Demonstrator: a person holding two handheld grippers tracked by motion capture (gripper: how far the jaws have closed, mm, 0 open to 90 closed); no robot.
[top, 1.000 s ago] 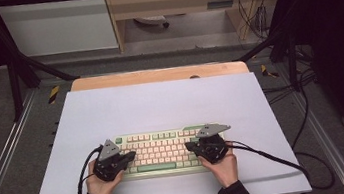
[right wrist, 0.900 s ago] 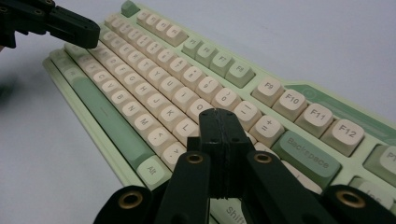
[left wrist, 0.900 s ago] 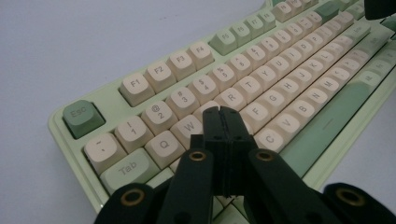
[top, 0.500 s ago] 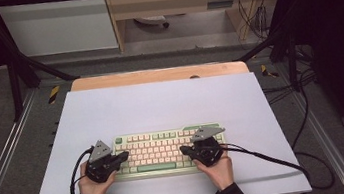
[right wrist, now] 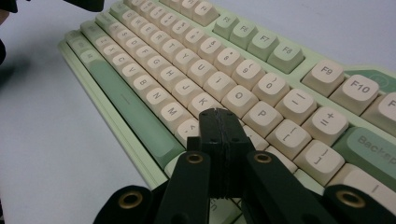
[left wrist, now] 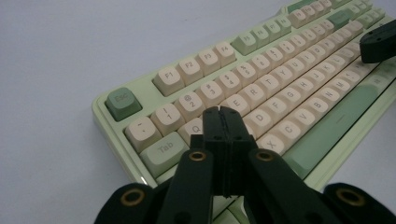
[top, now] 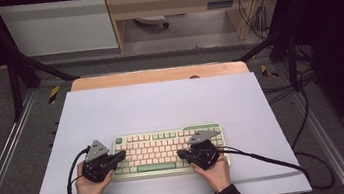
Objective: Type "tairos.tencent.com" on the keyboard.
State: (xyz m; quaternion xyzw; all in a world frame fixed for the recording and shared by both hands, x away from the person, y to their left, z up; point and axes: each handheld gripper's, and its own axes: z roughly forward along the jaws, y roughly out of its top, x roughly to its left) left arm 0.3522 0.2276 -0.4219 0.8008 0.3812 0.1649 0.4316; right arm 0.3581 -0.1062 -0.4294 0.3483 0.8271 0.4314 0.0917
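On white mat (top: 161, 103): keyboard (top: 167, 150) | left hand-held gripper (top: 122, 155), right hand-held gripper (top: 181, 153) pressed together, empty | wooden board (top: 157, 75) behind

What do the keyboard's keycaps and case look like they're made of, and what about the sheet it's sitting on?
Keycaps: likely matte plastic, cream and sage green, with soft rounded edges and printed legends. Keyboard case: pale green plastic by the look, smooth with a slight sheen along its rim. Sheet: an even, pale lilac-white matte surface, perhaps a mat or board; the look leaves it open. Behind it a light wooden edge shows.
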